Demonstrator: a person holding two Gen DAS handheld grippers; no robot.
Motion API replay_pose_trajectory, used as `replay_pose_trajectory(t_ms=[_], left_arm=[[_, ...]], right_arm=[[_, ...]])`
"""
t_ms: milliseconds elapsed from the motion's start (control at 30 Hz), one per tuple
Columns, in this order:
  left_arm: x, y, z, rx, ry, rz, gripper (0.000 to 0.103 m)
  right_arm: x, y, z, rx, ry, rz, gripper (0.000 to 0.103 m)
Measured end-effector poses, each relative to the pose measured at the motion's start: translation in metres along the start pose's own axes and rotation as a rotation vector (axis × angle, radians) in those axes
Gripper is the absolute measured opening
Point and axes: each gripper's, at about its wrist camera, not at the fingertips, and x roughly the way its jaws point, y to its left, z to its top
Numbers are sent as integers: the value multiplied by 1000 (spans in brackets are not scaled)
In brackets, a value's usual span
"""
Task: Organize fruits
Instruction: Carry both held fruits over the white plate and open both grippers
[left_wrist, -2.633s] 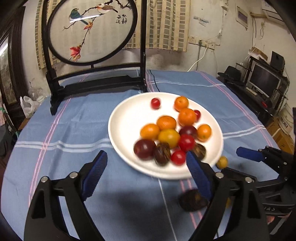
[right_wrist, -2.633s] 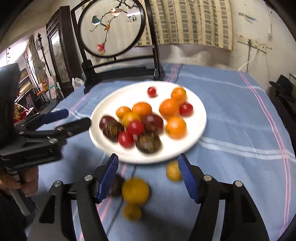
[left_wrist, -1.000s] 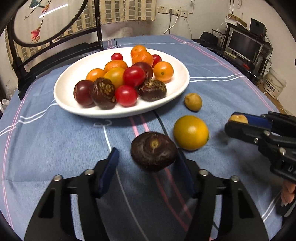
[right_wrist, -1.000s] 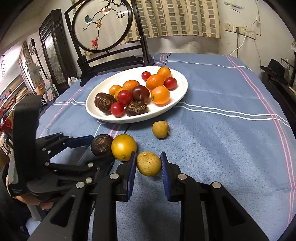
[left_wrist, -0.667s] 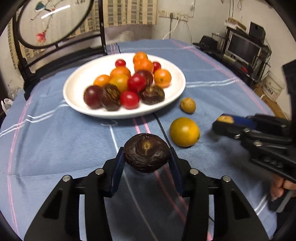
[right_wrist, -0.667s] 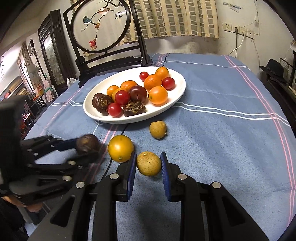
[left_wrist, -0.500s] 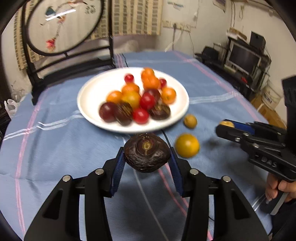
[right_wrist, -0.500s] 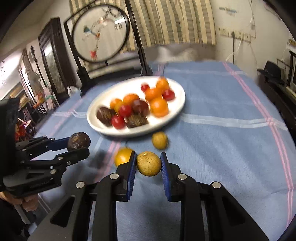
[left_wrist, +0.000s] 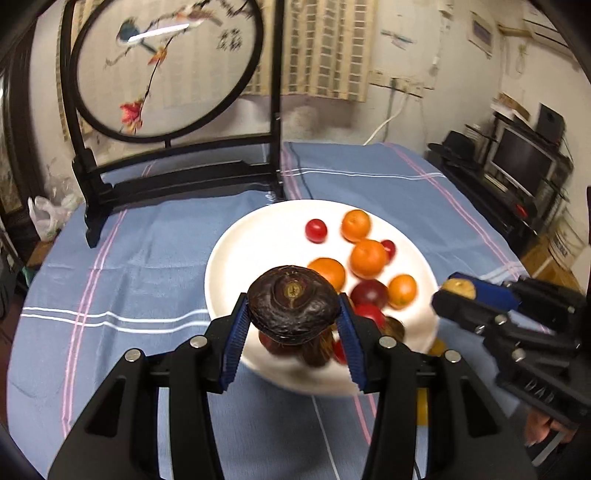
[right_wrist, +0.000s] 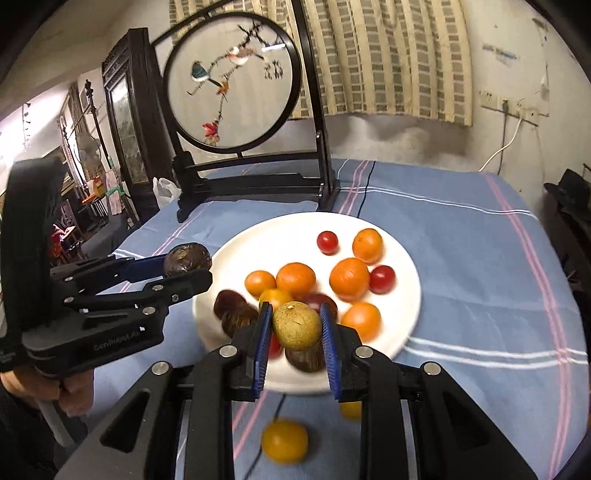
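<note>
Two grippers are carrying stray fruit toward a white plate (right_wrist: 408, 295) on a blue-clothed bench (right_wrist: 480, 258). At left, the left gripper (left_wrist: 293, 325) is clenching a dark, wrinkled fruit (left_wrist: 293, 310) between its blue fingers (left_wrist: 234, 339), holding it above the plate's near-left rim, apparently ready to add it to the pile. At right, the right gripper (right_wrist: 297, 328) is gripping a yellow-green fruit (right_wrist: 297, 325) over the plate's near edge, seemingly for the same purpose. Oranges, red tomatoes and dark fruits are crowding the plate's near and right portions, leaving its far-left area open. A yellow fruit (right_wrist: 284, 441) and a smaller one (right_wrist: 351, 410) are lying on the cloth near the plate, uncollected. A dark-framed bird screen (right_wrist: 232, 88) is standing at the far side.
</note>
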Motion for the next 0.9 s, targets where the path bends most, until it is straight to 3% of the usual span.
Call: replay_pose_trajectory(t_ms=[333, 400, 433, 500, 667, 900], left_arm=[[49, 15, 14, -32, 53, 63, 46], [52, 18, 15, -59, 62, 66, 51], [52, 20, 16, -76, 60, 81, 66], [45, 25, 14, -97, 30, 86, 79], [25, 20, 6, -79, 8, 78, 81], [-3, -7, -22, -33, 13, 34, 84]], right_arm=[[73, 5, 23, 5, 75, 8, 27], [76, 3, 24, 22, 71, 6, 44], [75, 0, 24, 44, 68, -11, 45], [71, -5, 23, 66, 59, -10, 46], [47, -17, 10, 103, 34, -6, 57], [11, -29, -20, 116, 22, -34, 64]])
